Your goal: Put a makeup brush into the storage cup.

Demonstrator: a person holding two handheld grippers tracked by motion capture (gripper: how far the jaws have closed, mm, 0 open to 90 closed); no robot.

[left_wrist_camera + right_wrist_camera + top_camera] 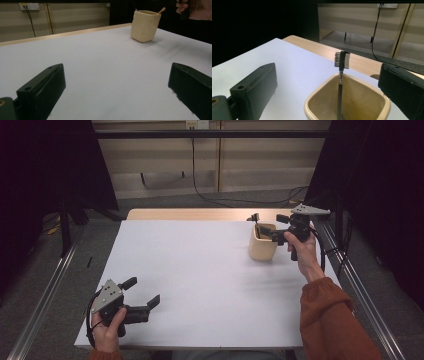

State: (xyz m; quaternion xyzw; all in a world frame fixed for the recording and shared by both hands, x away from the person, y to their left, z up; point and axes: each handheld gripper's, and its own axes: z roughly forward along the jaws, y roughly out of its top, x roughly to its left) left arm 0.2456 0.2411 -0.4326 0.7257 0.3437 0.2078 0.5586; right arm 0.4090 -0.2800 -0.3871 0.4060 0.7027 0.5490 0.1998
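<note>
A smooth, matte white worktop (200, 270) with a pale wooden strip along its far edge is seen from above. A cream cup (262, 242) of glazed ceramic, squarish with rounded corners and a thick rim, is stood near the worktop's far right corner. Inside the cup a thin black brush (341, 75) is propped upright, its small head of short stiff bristles raised above the rim; in the left tool's view a slim wooden stick (161, 10) is also seen poking out of the cup. The right tool (265, 226), black with a grey three-cornered plate, is held just above the cup, its blocky jaws spread wide on either side of the rim and closed on nothing. The left tool (142, 292) is held well apart from the cup, at the near left, jaws likewise parted and empty.
</note>
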